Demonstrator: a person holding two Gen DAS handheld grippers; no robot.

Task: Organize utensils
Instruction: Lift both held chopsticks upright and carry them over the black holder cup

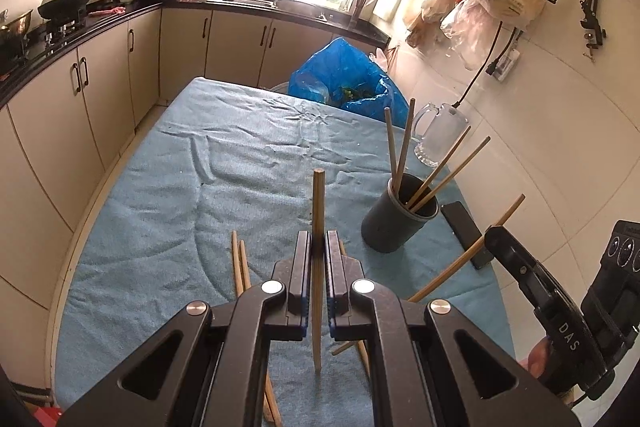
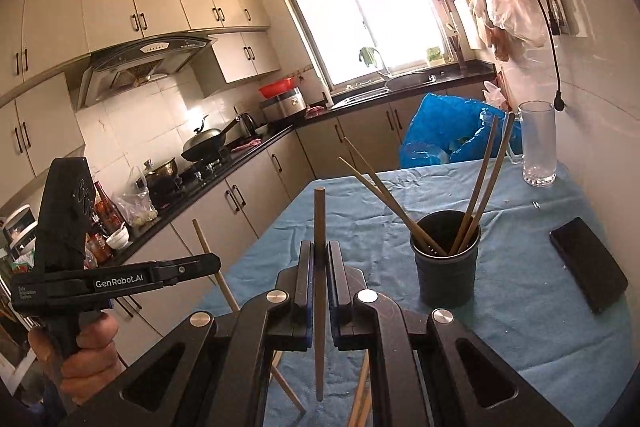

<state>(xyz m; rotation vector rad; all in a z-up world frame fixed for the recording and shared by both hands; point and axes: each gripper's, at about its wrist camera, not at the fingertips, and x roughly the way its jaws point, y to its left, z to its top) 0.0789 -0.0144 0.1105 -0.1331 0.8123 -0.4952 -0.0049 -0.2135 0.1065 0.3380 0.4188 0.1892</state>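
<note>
utensils here are chopsticks, and you have one clenched in each gripper. start with the bench (image 1: pixel 168 187), draped in a blue cloth: the dark holder cup (image 1: pixel 394 223) stands toward its right edge, already carrying four chopsticks (image 2: pixel 476 187) that lean out in two pairs. a black phone (image 2: pixel 586 263) lies flat just beyond the cup at the right edge, and a glass mug (image 2: pixel 538 143) sits at the far right corner. several loose chopsticks (image 1: pixel 240 267) lie on the cloth at the near edge, under and beside your grippers.

your left gripper (image 1: pixel 318 247) has its fingers closed on a chopstick (image 1: pixel 318 203) that stands nearly upright, long axis running along the fingers, tip poking up past them. your right gripper (image 2: pixel 319 259) is pinching its own chopstick (image 2: pixel 319 219) the same way, upright between the pads.

the relation that matters: the cup lies ahead and to the right of both grippers, but your right one looks nearer to it, with the cup mouth just right of its fingers and a little forward. i'd judge the right hand should go first. both sticks are close to vertical, so lowering one in should need little turning; watch the leaning sticks that already cross the opening.
</note>
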